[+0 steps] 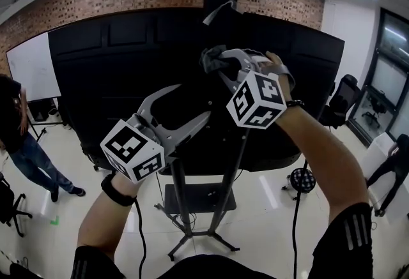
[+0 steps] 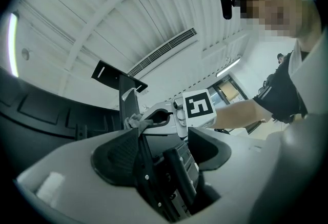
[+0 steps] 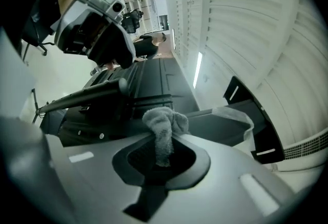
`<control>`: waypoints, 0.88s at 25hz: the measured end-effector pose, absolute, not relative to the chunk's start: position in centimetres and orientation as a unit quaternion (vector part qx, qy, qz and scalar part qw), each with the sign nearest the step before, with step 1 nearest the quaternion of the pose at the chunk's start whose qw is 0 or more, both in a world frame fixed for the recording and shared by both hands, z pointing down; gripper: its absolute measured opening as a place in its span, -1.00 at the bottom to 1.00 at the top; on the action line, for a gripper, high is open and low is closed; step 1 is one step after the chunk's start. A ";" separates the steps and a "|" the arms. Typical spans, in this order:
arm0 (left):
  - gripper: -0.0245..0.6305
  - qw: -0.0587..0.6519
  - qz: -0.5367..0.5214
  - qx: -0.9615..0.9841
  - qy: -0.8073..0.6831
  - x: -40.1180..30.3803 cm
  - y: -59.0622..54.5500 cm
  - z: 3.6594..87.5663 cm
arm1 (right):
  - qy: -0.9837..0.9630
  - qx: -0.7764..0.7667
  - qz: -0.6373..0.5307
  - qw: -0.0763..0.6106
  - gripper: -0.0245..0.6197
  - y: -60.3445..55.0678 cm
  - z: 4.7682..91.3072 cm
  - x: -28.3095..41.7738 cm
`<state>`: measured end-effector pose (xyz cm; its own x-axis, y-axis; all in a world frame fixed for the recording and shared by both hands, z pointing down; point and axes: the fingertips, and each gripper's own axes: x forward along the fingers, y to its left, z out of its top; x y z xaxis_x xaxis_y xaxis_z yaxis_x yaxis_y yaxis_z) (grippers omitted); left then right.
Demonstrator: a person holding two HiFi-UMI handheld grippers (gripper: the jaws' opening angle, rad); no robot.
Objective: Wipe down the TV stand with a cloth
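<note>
The black TV stand (image 1: 182, 204) carries a large TV, seen from its back panel (image 1: 121, 60). My right gripper (image 1: 222, 66) is shut on a grey cloth (image 1: 211, 57) and holds it against the top of the stand's column behind the TV. In the right gripper view the cloth (image 3: 164, 121) bunches out of the shut right gripper (image 3: 160, 159). My left gripper (image 1: 195, 101) is lower and to the left, open, its jaws either side of the column's black hardware (image 2: 174, 166). From the left gripper (image 2: 169, 152) view, the right gripper and the cloth (image 2: 135, 121) lie just beyond.
The stand's legs (image 1: 204, 239) spread on the glossy white floor, with a cable (image 1: 295, 220) and a round lamp (image 1: 302, 179) to the right. A person (image 1: 22, 143) stands at the left by a whiteboard (image 1: 30, 67). Office chairs (image 1: 345, 100) sit at the right.
</note>
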<state>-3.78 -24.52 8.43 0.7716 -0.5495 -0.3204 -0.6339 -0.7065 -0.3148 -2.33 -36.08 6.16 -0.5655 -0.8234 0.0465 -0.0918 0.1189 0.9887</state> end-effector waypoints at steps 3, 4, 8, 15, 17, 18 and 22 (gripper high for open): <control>0.08 0.203 0.098 -0.918 0.325 -3.7 -24.3 9.8 | -0.656 0.337 -0.582 0.342 -0.81 -36.3 8.3 -2.3; 0.08 0.203 0.096 -0.918 0.325 -3.7 -24.1 10.3 | -0.648 0.337 -0.587 0.349 -0.81 -36.3 8.9 -2.3; 0.08 0.200 0.089 -0.919 0.328 -3.4 -23.7 11.9 | -0.623 0.334 -0.601 0.373 -0.81 -36.3 10.9 -2.5; 0.08 0.168 0.085 -0.923 0.334 -3.8 -23.2 16.3 | -0.602 0.316 -0.609 0.409 -0.81 -36.0 16.2 -2.9; 0.08 0.162 0.081 -0.924 0.337 -3.9 -23.3 17.4 | -0.590 0.312 -0.615 0.419 -0.81 -36.1 17.2 -2.9; 0.08 0.159 0.079 -0.924 0.338 -3.9 -23.4 17.9 | -0.585 0.311 -0.618 0.422 -0.81 -36.2 17.6 -2.9; 0.08 0.143 0.078 -0.926 0.340 -4.0 -23.6 20.0 | -0.558 0.315 -0.637 0.429 -0.81 -36.2 18.9 -2.9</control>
